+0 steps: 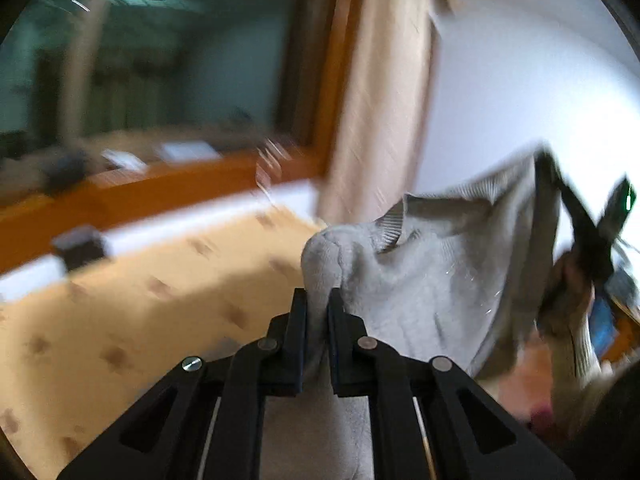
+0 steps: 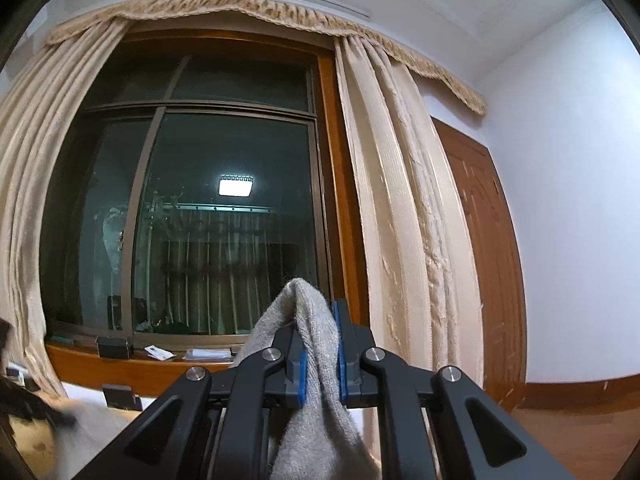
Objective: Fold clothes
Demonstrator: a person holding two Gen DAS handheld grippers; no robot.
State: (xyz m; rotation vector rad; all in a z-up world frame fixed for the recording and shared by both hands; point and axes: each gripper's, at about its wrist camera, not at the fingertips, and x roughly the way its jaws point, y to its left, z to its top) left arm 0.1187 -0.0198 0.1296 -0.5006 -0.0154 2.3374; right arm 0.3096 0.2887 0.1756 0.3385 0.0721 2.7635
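Note:
A grey knit sweater (image 1: 432,280) hangs in the air between both grippers. My left gripper (image 1: 318,300) is shut on a bunched fold of it, with cloth bulging above the fingertips. The ribbed hem runs up to the right, where the right gripper (image 1: 560,184) pinches its far corner, held by a hand. In the right wrist view, my right gripper (image 2: 318,320) is shut on a fold of the grey sweater (image 2: 312,360), which pokes up between the blue pads and drapes down below.
A bed with a yellow patterned cover (image 1: 140,300) lies below on the left. A window (image 2: 200,200) with a wooden sill (image 2: 132,368) and beige curtains (image 2: 400,200) faces me. A wooden door (image 2: 480,240) stands at right. Small items lie on the sill.

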